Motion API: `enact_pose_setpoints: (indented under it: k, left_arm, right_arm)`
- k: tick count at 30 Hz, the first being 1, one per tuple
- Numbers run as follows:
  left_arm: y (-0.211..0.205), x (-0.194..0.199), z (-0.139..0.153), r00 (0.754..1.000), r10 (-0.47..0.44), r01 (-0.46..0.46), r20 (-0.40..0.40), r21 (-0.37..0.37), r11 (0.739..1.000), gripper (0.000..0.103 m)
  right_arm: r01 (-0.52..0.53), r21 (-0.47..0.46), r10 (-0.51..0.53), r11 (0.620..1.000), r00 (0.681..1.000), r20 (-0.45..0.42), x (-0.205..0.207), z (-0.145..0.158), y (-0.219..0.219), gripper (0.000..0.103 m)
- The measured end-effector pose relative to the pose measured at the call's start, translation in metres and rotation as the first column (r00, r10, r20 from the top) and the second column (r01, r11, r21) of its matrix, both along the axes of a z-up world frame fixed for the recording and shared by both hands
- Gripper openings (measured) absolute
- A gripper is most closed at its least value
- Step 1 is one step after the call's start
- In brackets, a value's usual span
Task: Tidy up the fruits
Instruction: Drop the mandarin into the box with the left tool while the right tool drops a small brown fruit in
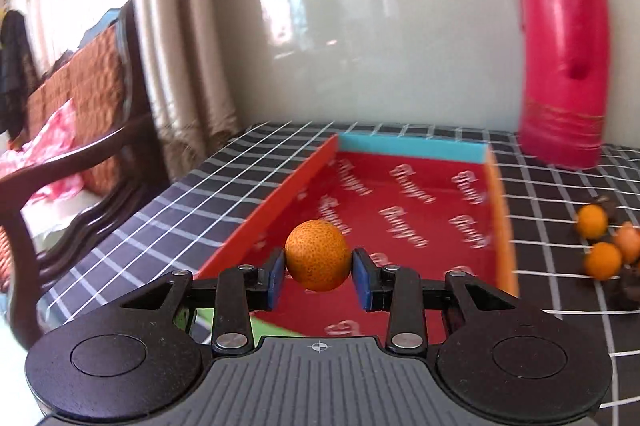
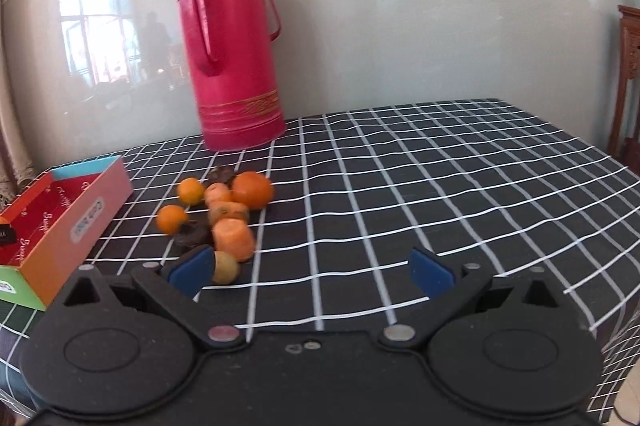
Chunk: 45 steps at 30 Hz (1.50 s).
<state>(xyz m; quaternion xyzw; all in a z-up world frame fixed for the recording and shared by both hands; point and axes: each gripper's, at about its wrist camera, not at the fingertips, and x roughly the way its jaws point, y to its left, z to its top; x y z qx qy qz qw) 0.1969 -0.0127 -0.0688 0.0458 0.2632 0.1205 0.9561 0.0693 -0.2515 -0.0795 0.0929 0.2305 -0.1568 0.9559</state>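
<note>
Left gripper clamped on a small orange, blue pads pressing both sides, fruit held clear above the near end of the box. Box is open-topped, red printed lining, orange side walls, blue far wall; it sits on a black tablecloth with a white grid. Right gripper spread wide with nothing between its pads, hovering low over the cloth, well right of the box. Fruit pile on the cloth just right of the box: three small oranges, a larger one at the back, some orange chunks with cut faces, two dark brown pieces. A pale yellowish fruit lies just beside the right gripper's left pad; cannot tell if it touches. Tall pink thermos stands upright behind the pile, near the glossy wall. Left view shows the same pile to the right of the box, blurred. A dark wooden chair with an orange cushion stands off the table's left edge, beside curtains.
</note>
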Motion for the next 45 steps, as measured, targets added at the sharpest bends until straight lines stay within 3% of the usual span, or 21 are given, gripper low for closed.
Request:
enact_pose_setpoints:
  k: [2,4,6,8,11,14,16,22,26,31,35,39,45]
  left_arm:
    - [0.007,-0.002,0.0,1.0,0.012,-0.012,-0.024,-0.033,0.999,0.039]
    - [0.013,-0.004,0.0,1.0,0.009,-0.01,-0.019,-0.069,0.998,0.052]
    - [0.016,-0.012,0.005,1.0,0.02,-0.018,0.023,-0.066,0.998,0.082]
    - [0.018,-0.021,0.012,0.997,0.014,-0.01,0.073,-0.046,0.999,0.089]
    - [0.026,-0.033,0.023,0.993,-0.014,0.022,0.114,-0.072,0.997,0.091]
    - [0.041,-0.041,0.029,0.992,-0.017,0.03,0.128,-0.095,0.995,0.094]
    - [0.053,-0.046,0.035,0.99,-0.02,0.036,0.136,-0.117,0.992,0.095]
    - [0.08,-0.065,0.03,0.987,0.029,-0.004,0.16,-0.151,0.989,0.102]
    - [0.09,-0.062,0.023,0.988,0.058,-0.033,0.146,-0.167,0.985,0.102]
    - [0.1,-0.056,0.016,0.99,0.082,-0.056,0.118,-0.207,0.977,0.102]
    - [0.106,-0.054,0.013,0.99,0.103,-0.078,0.096,-0.236,0.969,0.102]
    - [0.117,-0.058,0.013,0.979,0.171,-0.139,0.11,-0.255,0.957,0.102]
    - [0.136,-0.06,0.008,0.965,0.246,-0.21,0.096,-0.283,0.936,0.103]
  right_arm:
    - [-0.013,-0.007,0.013,1.0,1.0,-0.005,0.006,-0.002,0.007,0.097]
    - [-0.03,-0.017,0.029,0.999,1.0,-0.011,0.013,-0.004,0.014,0.097]
    - [-0.048,-0.012,0.048,0.999,0.999,-0.012,0.019,-0.006,0.019,0.097]
    - [-0.066,-0.002,0.066,0.998,0.998,-0.019,0.025,-0.008,0.024,0.097]
    - [-0.088,0.006,0.088,0.996,0.996,-0.032,0.036,-0.009,0.029,0.097]
    - [-0.1,-0.017,0.099,0.995,0.993,-0.057,0.048,-0.009,0.035,0.089]
    - [-0.1,-0.035,0.097,0.994,0.992,-0.077,0.056,-0.01,0.037,0.077]
    - [-0.083,-0.036,0.079,0.996,0.991,-0.111,0.064,-0.02,0.034,0.057]
    - [-0.072,-0.019,0.069,0.997,0.99,-0.126,0.069,-0.027,0.031,0.047]
    - [-0.077,-0.036,0.072,0.996,0.989,-0.126,0.073,-0.029,0.034,0.02]
    - [-0.089,-0.049,0.083,0.995,0.992,-0.1,0.068,-0.026,0.039,0.02]
    - [-0.157,-0.027,0.157,0.987,0.987,-0.017,0.059,-0.013,0.049,0.02]
    - [-0.355,-0.023,0.355,0.935,0.928,0.115,0.059,0.01,0.087,0.02]
